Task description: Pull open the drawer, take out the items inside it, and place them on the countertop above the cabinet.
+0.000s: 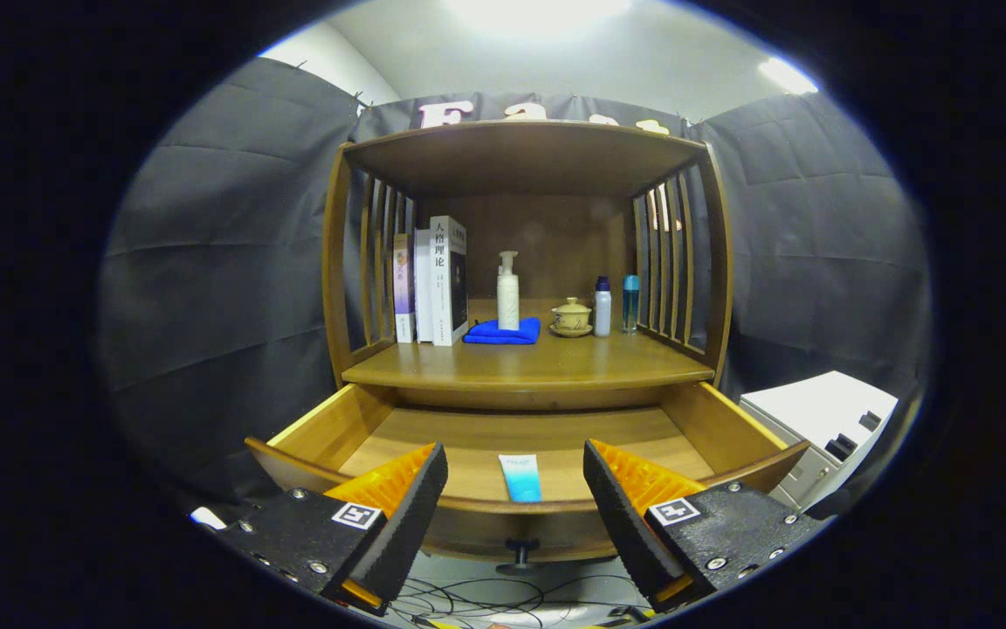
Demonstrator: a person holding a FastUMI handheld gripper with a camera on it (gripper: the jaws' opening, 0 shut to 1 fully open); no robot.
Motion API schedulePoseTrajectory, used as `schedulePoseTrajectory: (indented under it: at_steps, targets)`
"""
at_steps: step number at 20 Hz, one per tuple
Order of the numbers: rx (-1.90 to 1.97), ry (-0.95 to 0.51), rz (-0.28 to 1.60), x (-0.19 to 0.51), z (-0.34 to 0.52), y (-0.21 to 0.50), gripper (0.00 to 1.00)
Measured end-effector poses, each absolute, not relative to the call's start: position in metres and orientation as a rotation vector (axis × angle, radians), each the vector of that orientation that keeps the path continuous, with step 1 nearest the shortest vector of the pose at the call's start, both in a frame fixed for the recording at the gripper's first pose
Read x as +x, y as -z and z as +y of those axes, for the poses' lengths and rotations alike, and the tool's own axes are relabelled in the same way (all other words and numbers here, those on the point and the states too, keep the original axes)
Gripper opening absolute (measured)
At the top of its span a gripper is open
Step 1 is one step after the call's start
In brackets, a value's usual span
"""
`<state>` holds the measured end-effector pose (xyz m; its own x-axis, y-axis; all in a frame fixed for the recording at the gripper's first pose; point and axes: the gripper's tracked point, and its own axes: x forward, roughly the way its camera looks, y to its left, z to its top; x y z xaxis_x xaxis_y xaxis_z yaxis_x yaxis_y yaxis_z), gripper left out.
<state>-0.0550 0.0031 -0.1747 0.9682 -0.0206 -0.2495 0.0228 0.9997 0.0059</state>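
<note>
The wooden drawer stands pulled out under the cabinet's countertop. Inside it, against the front wall, lies a small blue-and-white tube. My gripper hovers open in front of the drawer, its fingertips level with the front wall and the tube showing in the gap between them. Nothing is held. The drawer's knob sits below, between the fingers.
On the countertop stand several books, a white pump bottle on a blue cloth, a lidded ceramic cup and two small bottles. A white box sits right of the drawer. Cables lie on the floor.
</note>
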Motion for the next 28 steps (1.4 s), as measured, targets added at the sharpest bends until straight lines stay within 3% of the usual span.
schedulePoseTrajectory:
  at_steps: [9,21,28]
  targets:
    - [0.001,0.098,0.362,0.019,-0.013,0.172,0.95]
    - [-0.114,0.248,1.022,0.045,-0.008,0.301,0.95]
    - [-0.04,0.233,1.158,0.038,-0.007,0.333,0.95]
